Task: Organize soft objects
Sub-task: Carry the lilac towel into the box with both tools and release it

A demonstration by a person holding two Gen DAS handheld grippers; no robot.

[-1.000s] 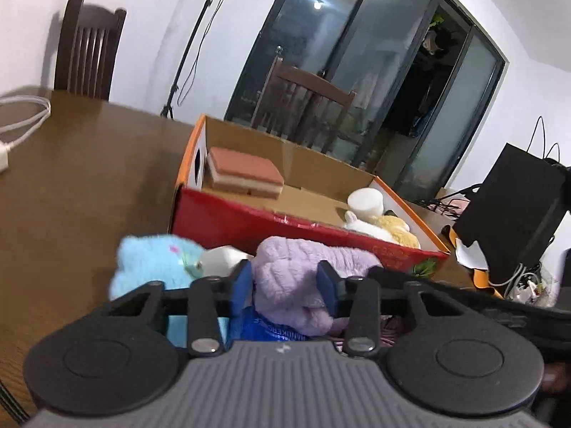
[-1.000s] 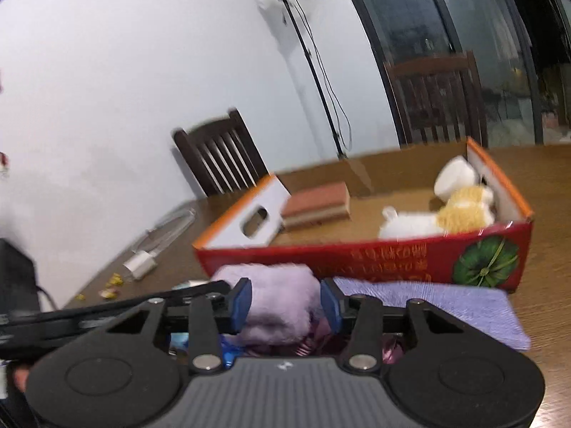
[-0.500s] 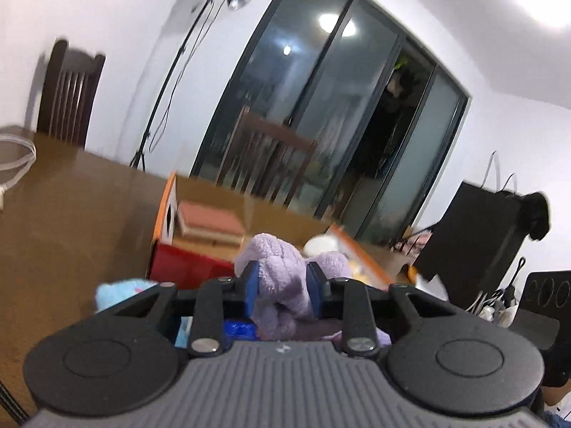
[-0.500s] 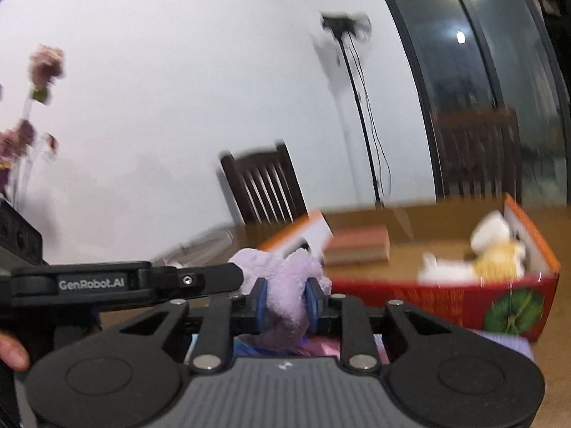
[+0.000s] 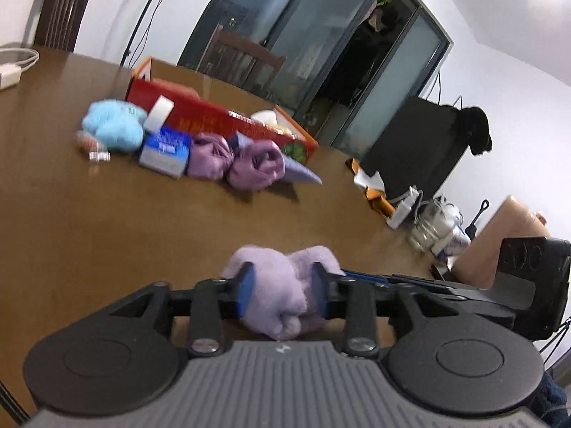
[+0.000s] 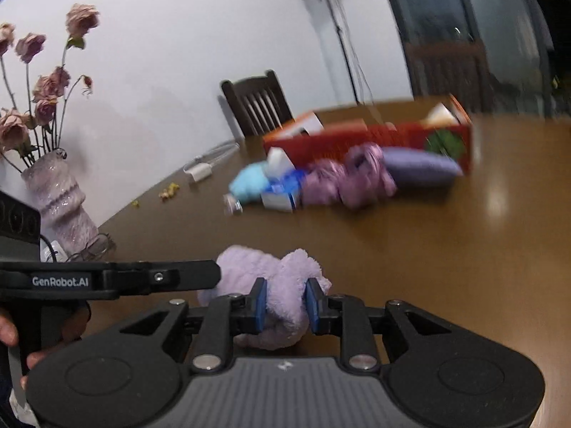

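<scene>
Left wrist view: the left gripper sits at lower centre, its blue pads pinching a fluffy lilac cloth above the brown table.
Right wrist view: the right gripper at lower centre pinches the same lilac cloth; the left tool's black arm reaches in from the left edge.
Cloth position: held between both grippers, well apart from the other items.
Red box: upper centre of the left view, open-topped, with something pale inside.
Loose pile: just beside the box lie a light blue plush, a blue packet, purple bundles and a violet cloth.
Step in hand: probably folding or straightening the lilac cloth with two grippers.
Next move: likely needs even pulling, then carrying it to the box.
</scene>
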